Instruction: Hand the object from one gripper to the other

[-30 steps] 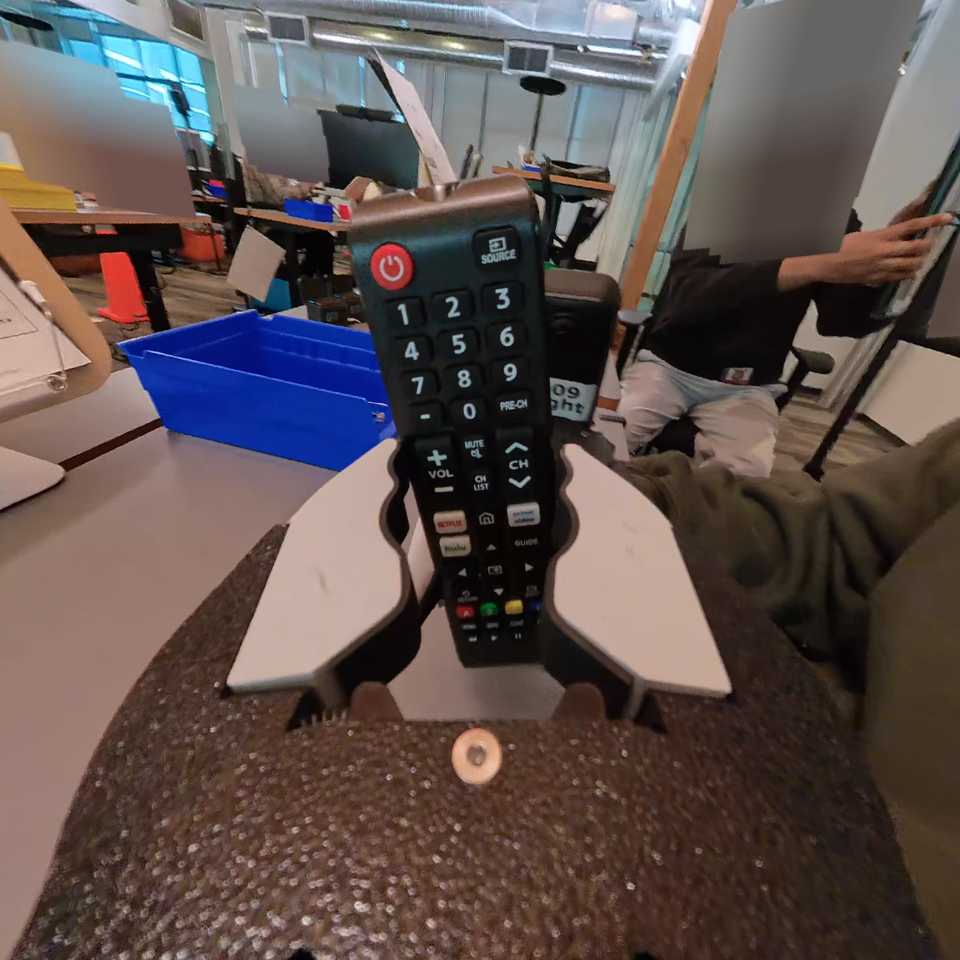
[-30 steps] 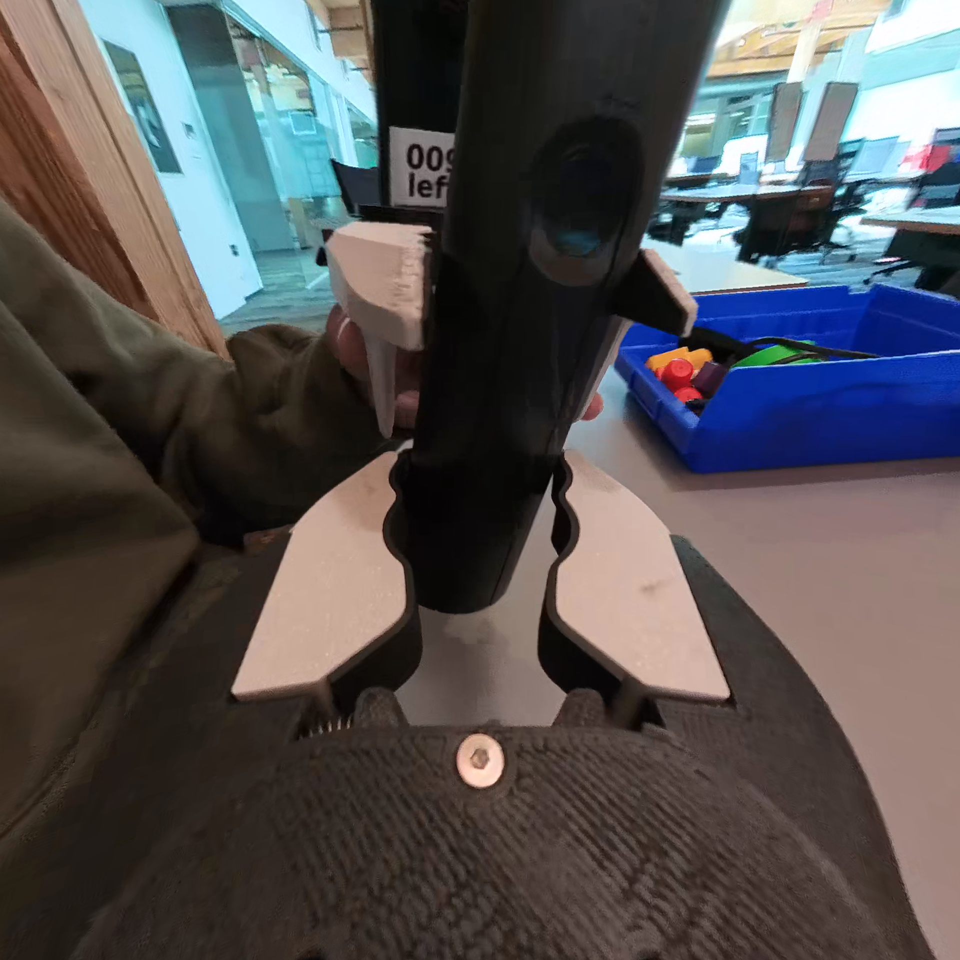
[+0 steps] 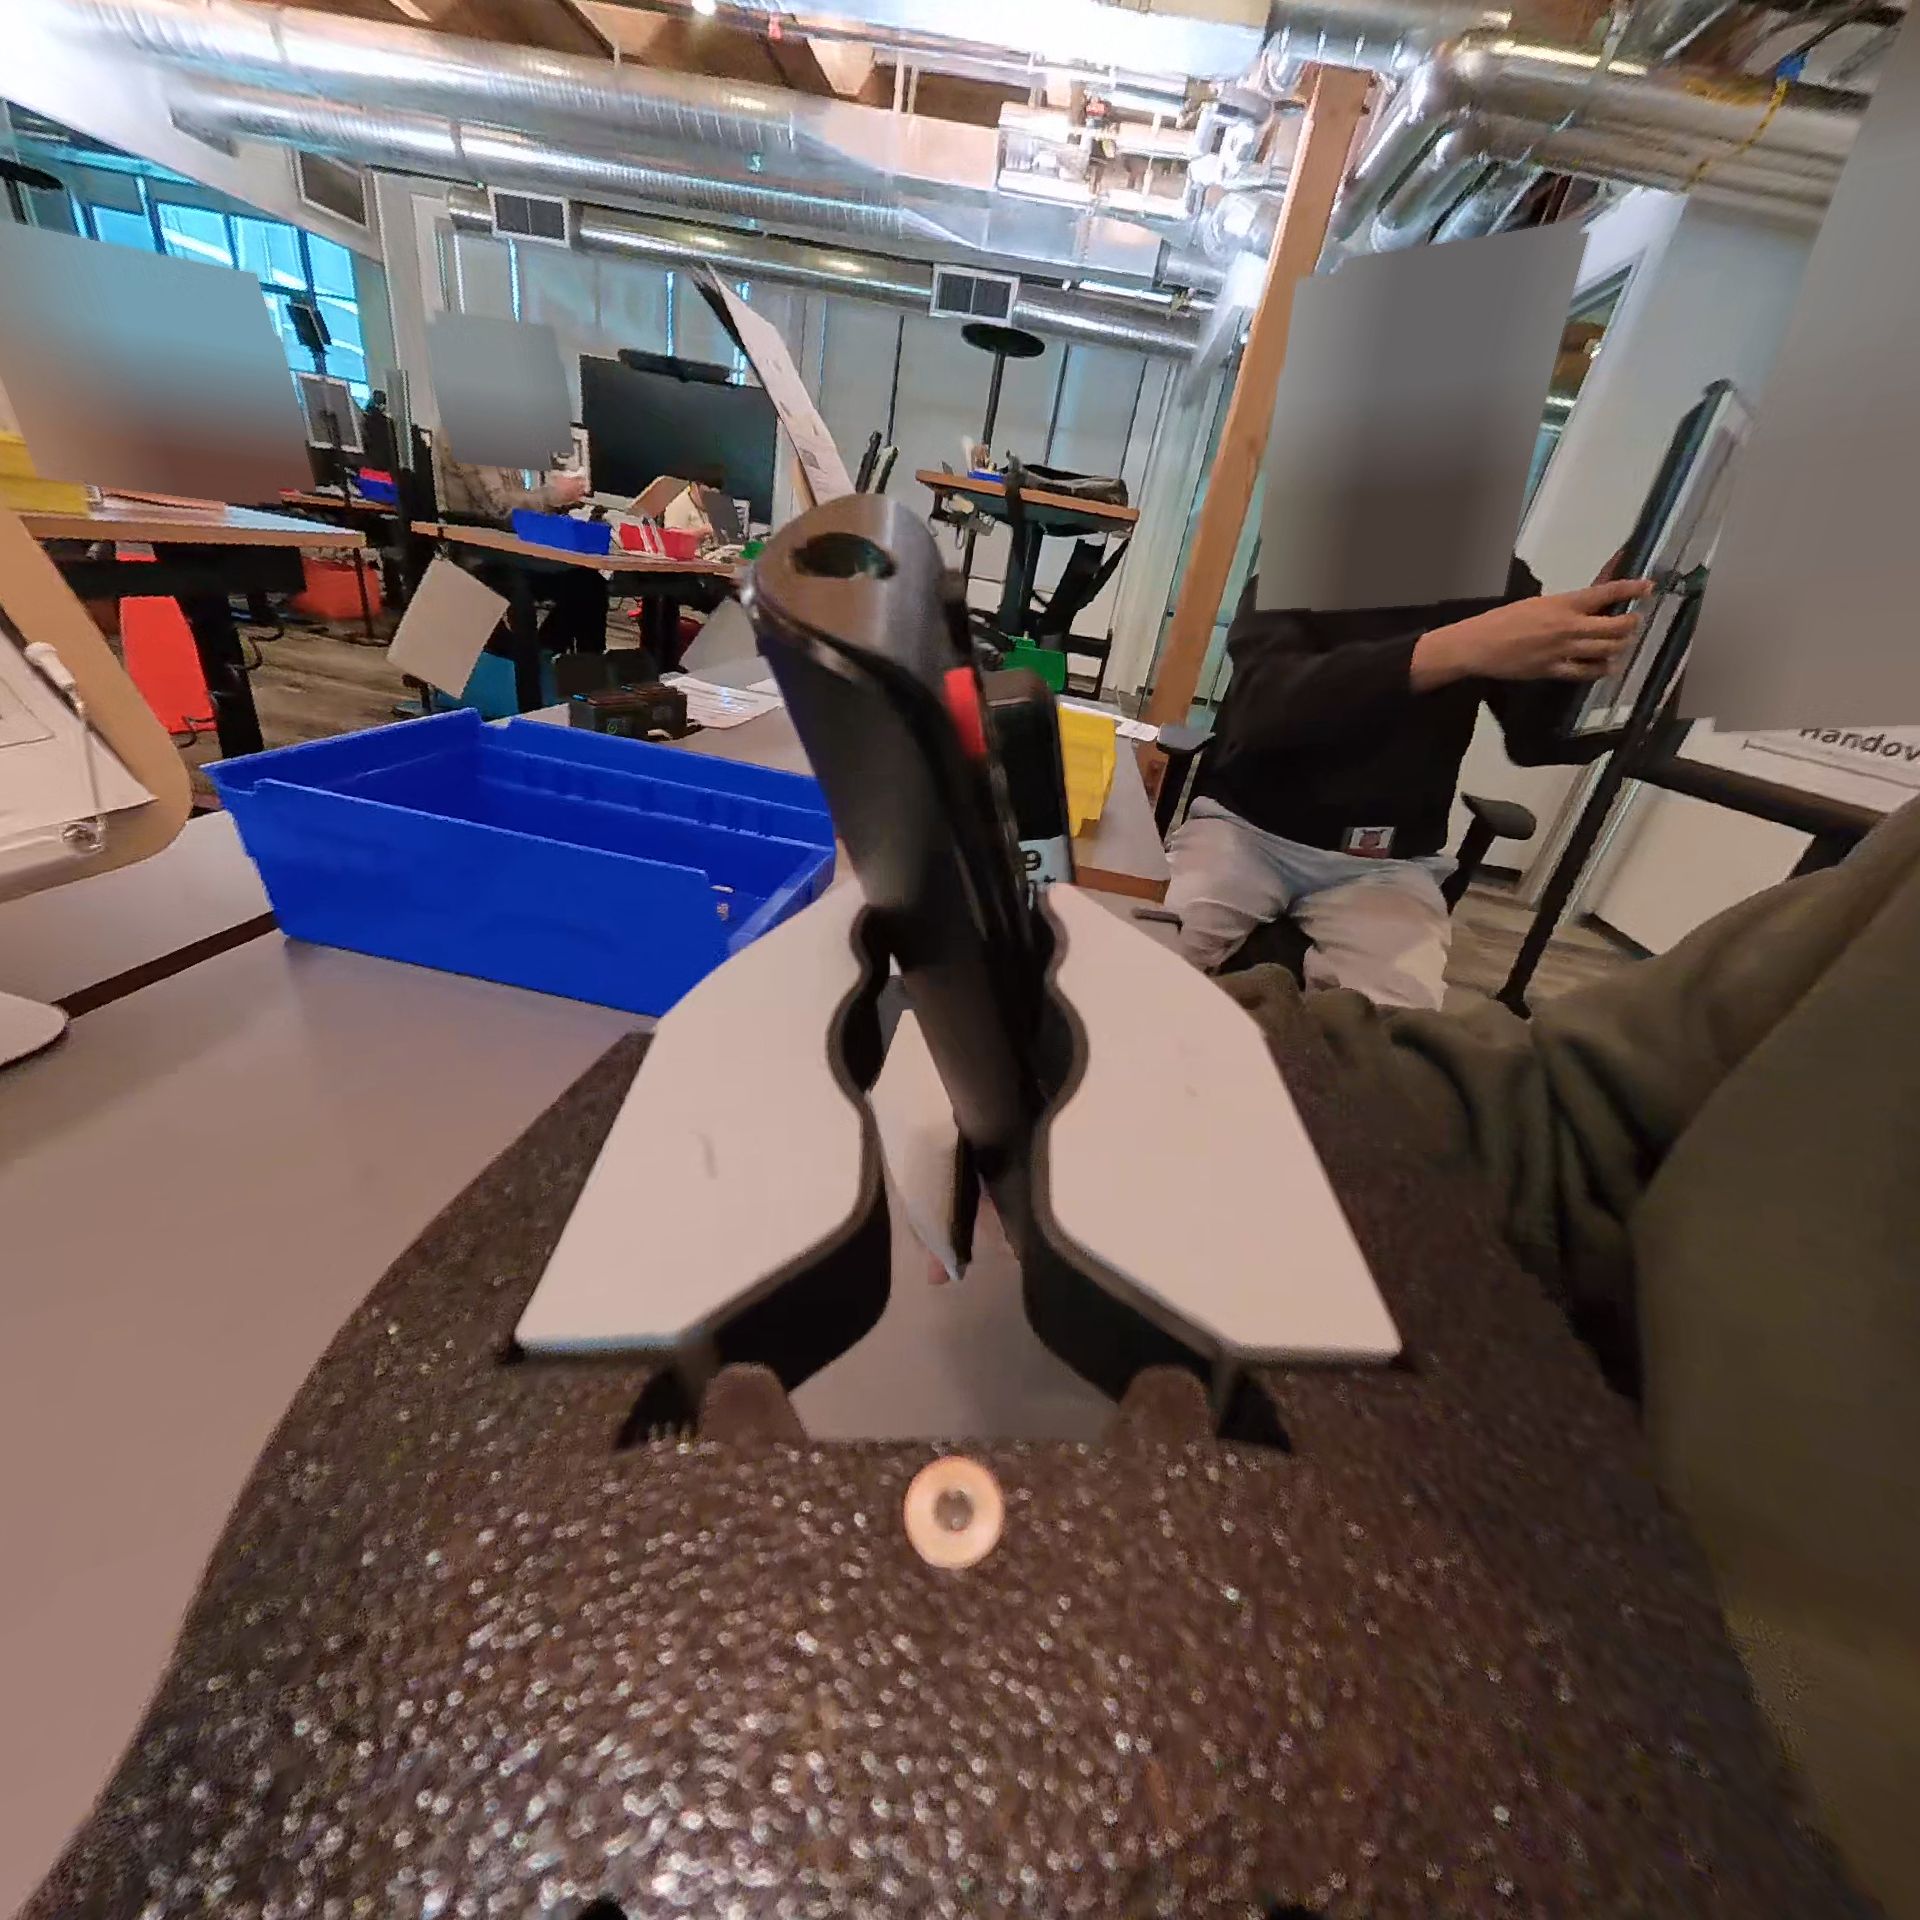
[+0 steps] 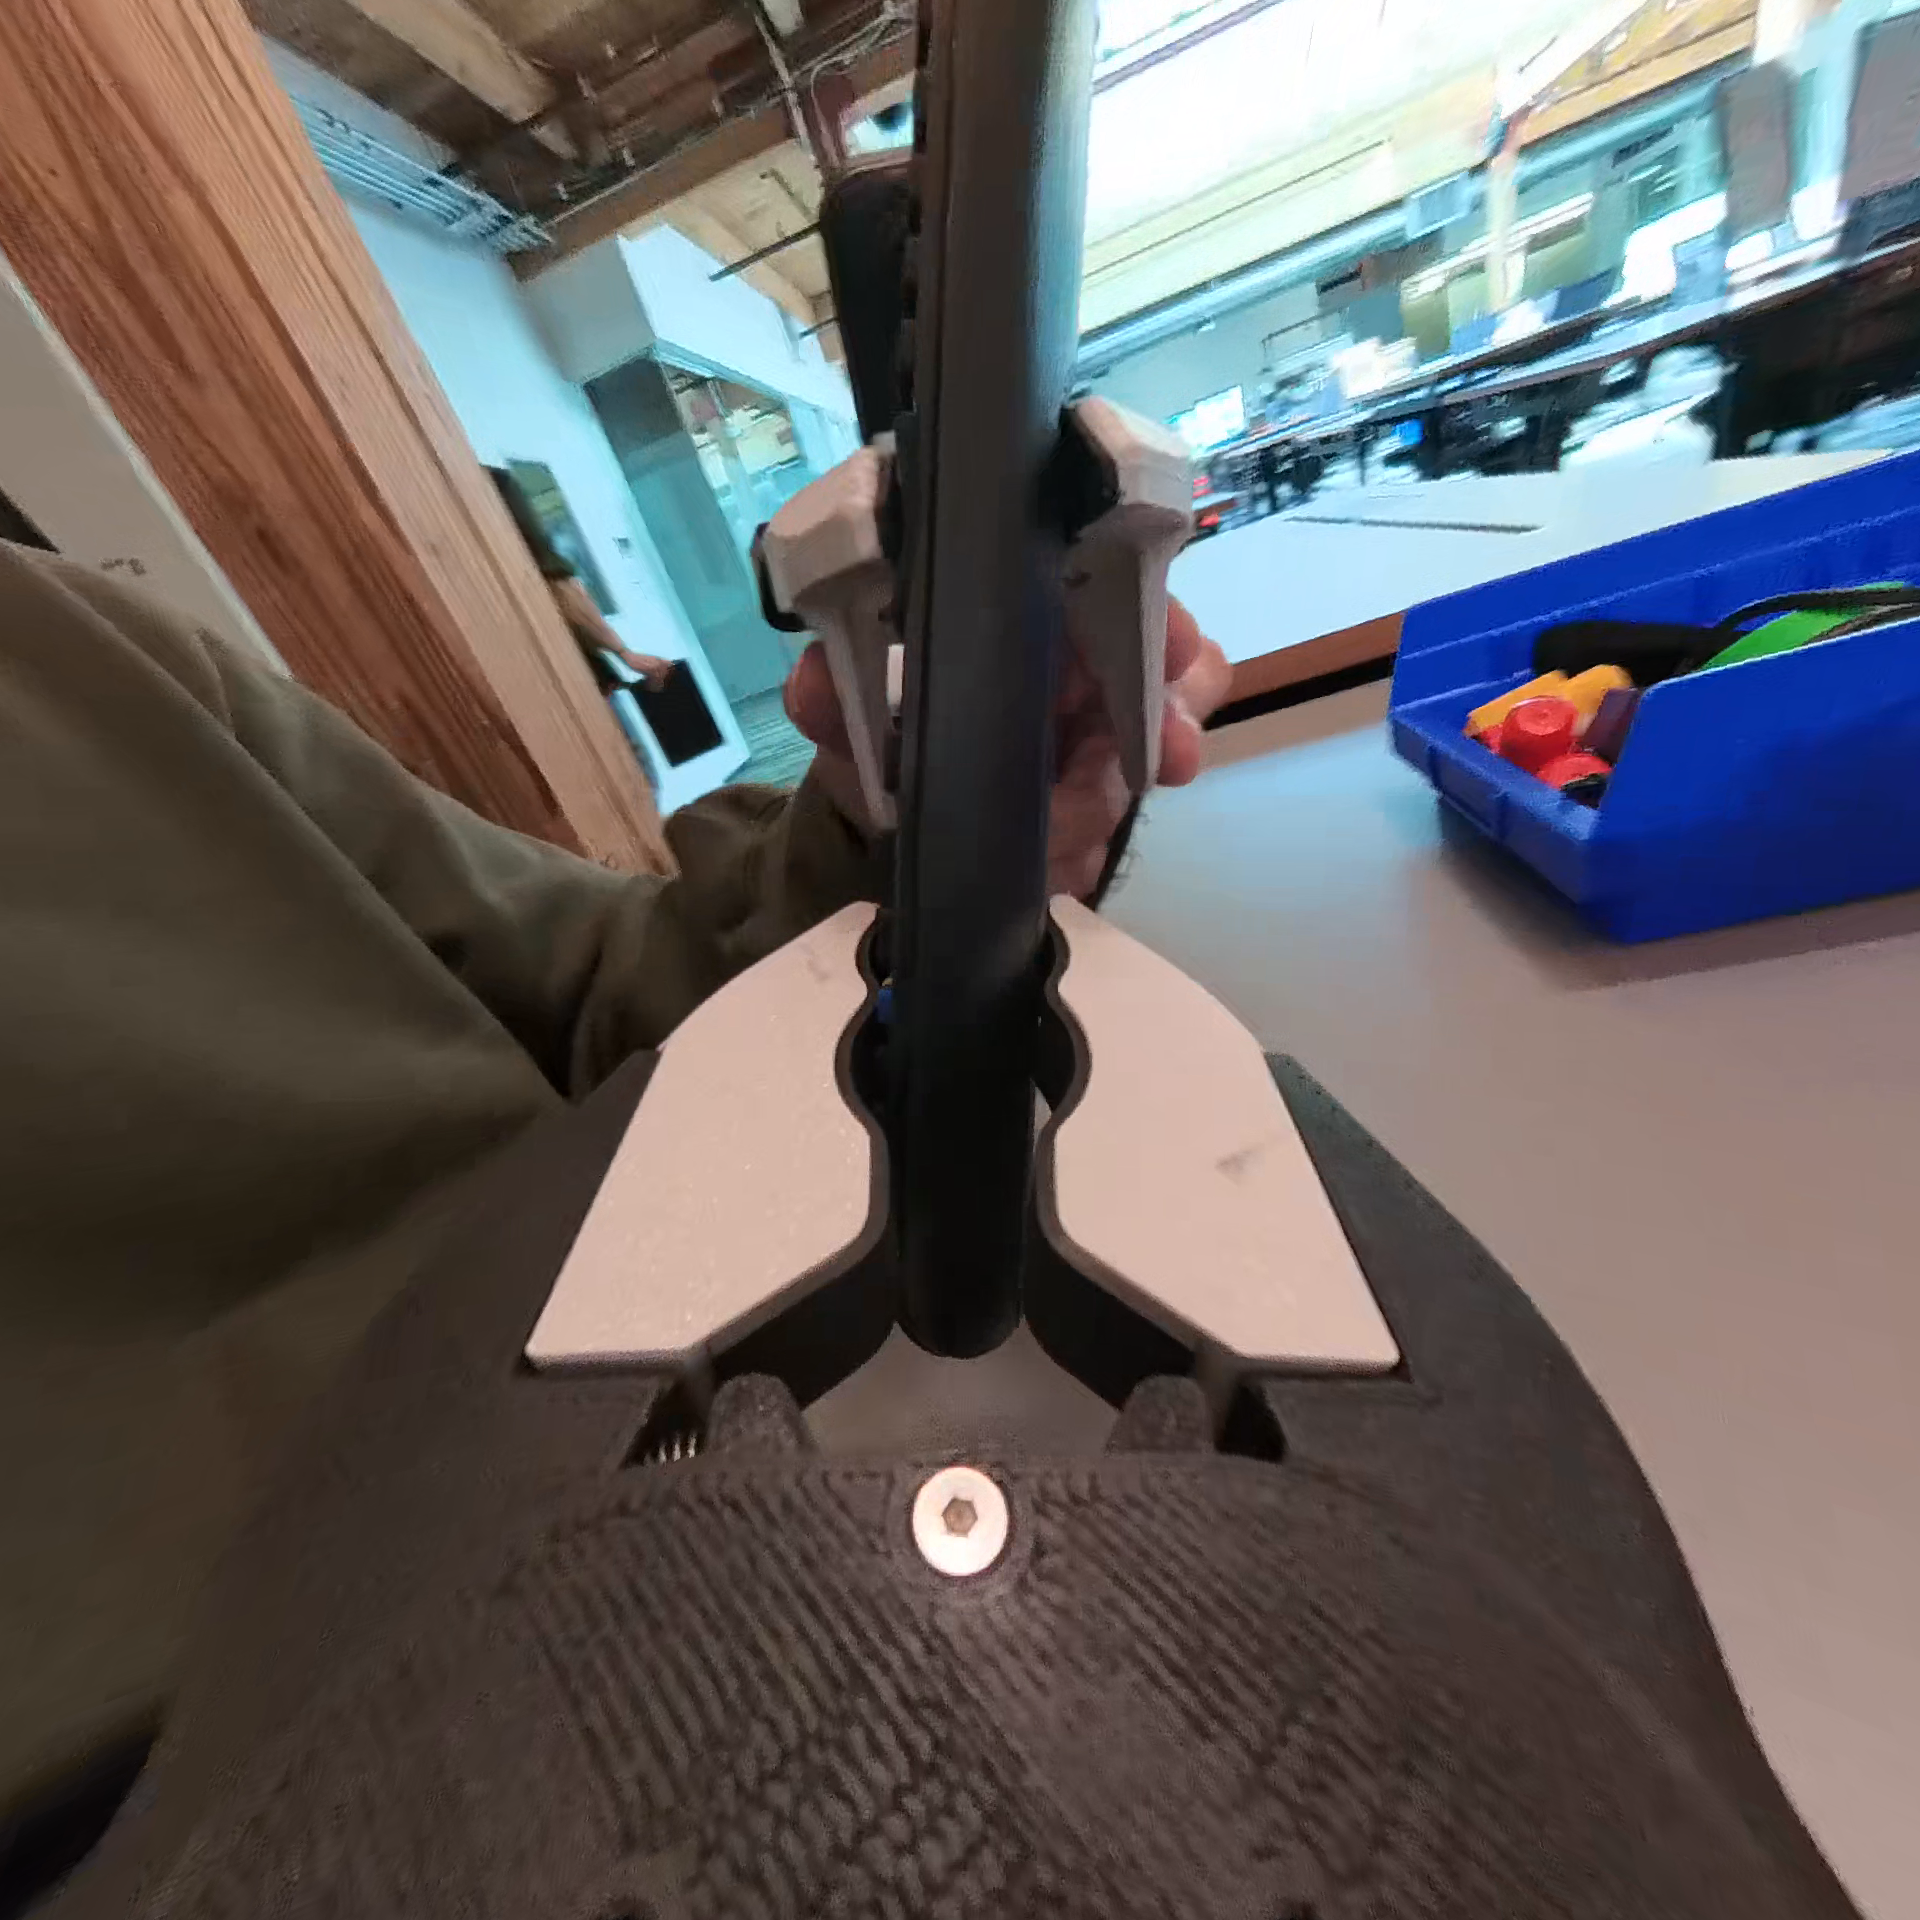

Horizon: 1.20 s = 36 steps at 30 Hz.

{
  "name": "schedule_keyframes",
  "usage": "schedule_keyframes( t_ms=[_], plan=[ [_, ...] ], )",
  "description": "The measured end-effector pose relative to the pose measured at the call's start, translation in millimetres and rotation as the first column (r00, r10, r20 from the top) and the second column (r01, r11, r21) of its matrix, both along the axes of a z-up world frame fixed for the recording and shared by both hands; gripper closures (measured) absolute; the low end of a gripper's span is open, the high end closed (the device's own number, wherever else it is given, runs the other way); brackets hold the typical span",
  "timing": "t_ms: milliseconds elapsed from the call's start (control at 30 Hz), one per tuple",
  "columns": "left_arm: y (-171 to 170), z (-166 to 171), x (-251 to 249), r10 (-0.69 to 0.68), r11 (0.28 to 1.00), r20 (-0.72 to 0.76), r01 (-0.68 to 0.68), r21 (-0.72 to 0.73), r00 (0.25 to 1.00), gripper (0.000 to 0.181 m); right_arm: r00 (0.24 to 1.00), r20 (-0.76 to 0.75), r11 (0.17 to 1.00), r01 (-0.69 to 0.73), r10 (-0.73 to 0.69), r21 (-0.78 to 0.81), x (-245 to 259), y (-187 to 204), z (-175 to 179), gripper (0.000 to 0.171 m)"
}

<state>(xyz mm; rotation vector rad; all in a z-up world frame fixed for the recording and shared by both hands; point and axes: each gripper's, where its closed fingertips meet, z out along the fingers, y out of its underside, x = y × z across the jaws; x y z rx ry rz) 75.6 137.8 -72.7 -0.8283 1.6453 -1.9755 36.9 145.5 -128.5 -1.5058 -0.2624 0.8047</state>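
We see the black remote (image 3: 914, 831) standing upright above the surface (image 3: 260, 1091), its long axis vertical, edge-on, red button near the top. Both the left hand-held gripper (image 3: 961, 1039) and the right hand-held gripper (image 4: 961, 1039) are clamped on it.

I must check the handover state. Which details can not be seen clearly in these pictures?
- Remote buttons: left wrist view, turned edge-on.
- Remote's top end: right wrist view, cut by the upper edge.
- Left gripper contact: left wrist view, blurred.
- Blue bin contents: right wrist view, partly behind its wall.
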Motion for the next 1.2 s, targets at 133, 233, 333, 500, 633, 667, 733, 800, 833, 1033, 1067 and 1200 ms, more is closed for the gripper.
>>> schedule_keyframes(
  t_ms=[133, 233, 333, 500, 633, 667, 733, 800, 833, 1033, 1067, 1200],
  plan=[
    [13.7, 1.2, 13.3, 0.173, 0.985, -0.002, -0.173, 0.009, 0.985, 0.159, 0.923, 0.201, 0.945, 0.320, -0.328, 0.072, 37.0, 12.2, -4.3, 0.134],
    [38.9, -7.1, 27.2, 0.408, 0.912, -0.103, -0.410, -0.003, 0.907, 0.159, 0.704, 0.429, 0.820, 0.537, -0.565, 0.198, 64.7, 14.7, -7.4, 0.111],
    [42.8, -10.0, 29.7, 0.495, 0.864, -0.132, -0.502, -0.023, 0.859, 0.160, 0.498, 0.563, 0.726, 0.616, -0.660, 0.306, 72.5, 18.5, -7.4, 0.102],
    [29.9, -8.0, 28.9, 0.538, 0.843, -0.083, -0.537, 0.025, 0.839, 0.160, 0.400, 0.663, 0.717, 0.626, -0.632, 0.306, 71.0, 25.5, -26.4, 0.117],
    [22.5, 0.7, 25.4, 0.483, 0.875, -0.007, -0.482, 0.045, 0.876, 0.147, 0.590, 0.577, 0.805, 0.548, -0.565, 0.227, 57.0, 24.2, -21.1, 0.119],
    [17.9, 4.7, 22.9, 0.434, 0.899, 0.028, -0.435, 0.052, 0.900, 0.141, 0.683, 0.526, 0.852, 0.488, -0.508, 0.189, 47.7, 22.9, -18.6, 0.119],
    [9.1, 12.4, 15.6, 0.315, 0.946, 0.080, -0.320, 0.050, 0.946, 0.130, 0.853, 0.369, 0.929, 0.349, -0.370, 0.124, 30.3, 16.8, -10.4, 0.119],
    [1.1, 11.4, 6.1, 0.156, 0.986, 0.053, -0.159, 0.044, 0.986, 0.118, 0.949, 0.218, 0.971, 0.209, -0.229, 0.112, 17.8, 7.0, -0.1, 0.119],
    [-1.3, 9.3, 0.8, 0.079, 0.996, 0.028, -0.080, 0.035, 0.996, 0.112, 0.974, 0.164, 0.985, 0.139, -0.154, 0.099, 12.2, 2.1, 2.3, 0.119],
    [-0.4, 7.8, -10.4, -0.043, 0.999, 0.036, 0.042, 0.016, 0.998, 0.129, 0.984, 0.169, 0.996, 0.035, -0.049, 0.085, -3.3, -0.8, -6.6, 0.119],
    [-0.9, 5.9, -9.9, -0.049, 0.998, 0.032, 0.048, 0.031, 0.998, 0.129, 0.980, 0.192, 0.996, 0.044, -0.058, 0.074, -3.3, 0.9, -10.0, 0.119],
    [5.1, 2.3, 0.9, 0.048, 0.997, 0.023, -0.050, 0.066, 0.999, 0.130, 0.945, 0.233, 0.973, 0.215, -0.228, 0.081, 18.9, 9.9, -8.4, 0.118]
  ],
)
